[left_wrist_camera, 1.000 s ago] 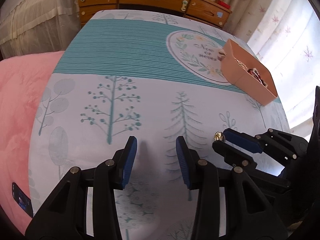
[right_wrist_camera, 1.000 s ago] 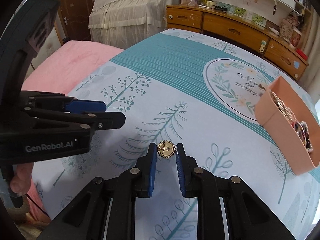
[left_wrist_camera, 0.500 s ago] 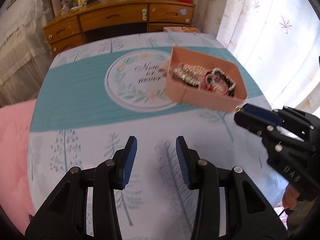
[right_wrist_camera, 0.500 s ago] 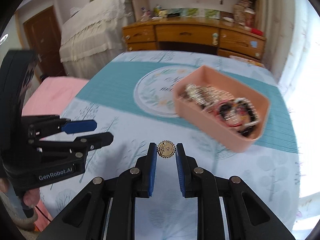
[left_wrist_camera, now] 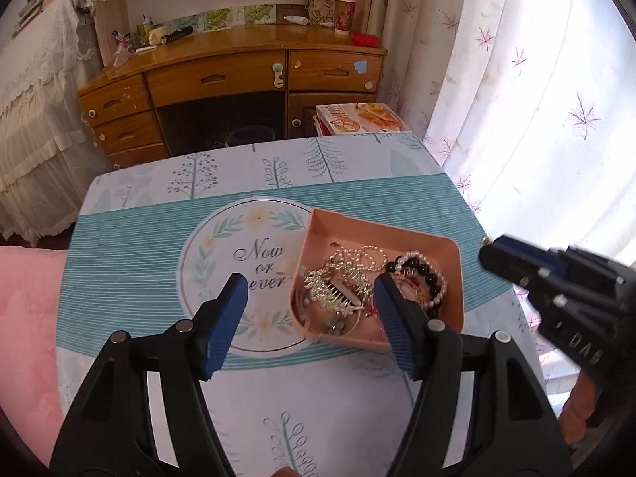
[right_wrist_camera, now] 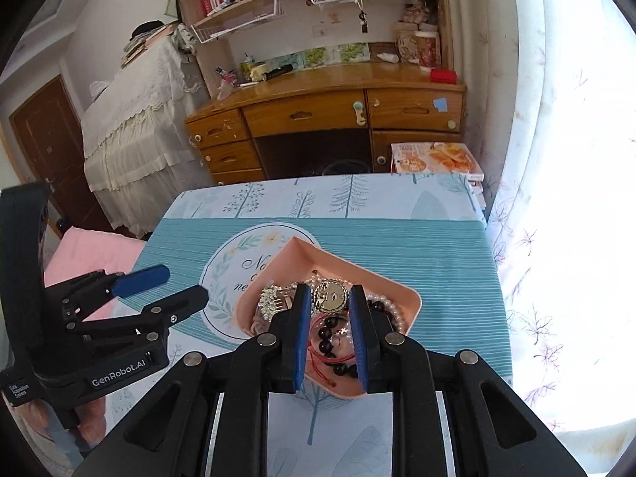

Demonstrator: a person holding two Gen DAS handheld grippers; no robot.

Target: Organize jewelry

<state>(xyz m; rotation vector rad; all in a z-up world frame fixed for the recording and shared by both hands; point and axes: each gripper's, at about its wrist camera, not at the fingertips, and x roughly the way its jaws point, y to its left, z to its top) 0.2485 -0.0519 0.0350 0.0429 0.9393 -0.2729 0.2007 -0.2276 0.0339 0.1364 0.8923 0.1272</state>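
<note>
In the right wrist view, a round gold pendant is pinched between the blue pads of the right gripper at frame centre, held above the pink tray. The tray sits on the patterned tablecloth, partly over its round "Now or never" print, and is filled with jewelry — a silver hair comb, a dark bead bracelet and pearl strands.

In the left wrist view, the left gripper is seen at lower centre with its fingers spread wide and nothing between them, framing the near left end of the tray. The right gripper enters at the right edge — its grip cannot be judged from there. A wooden desk stands in the upper part of the frame, behind the table.
</note>
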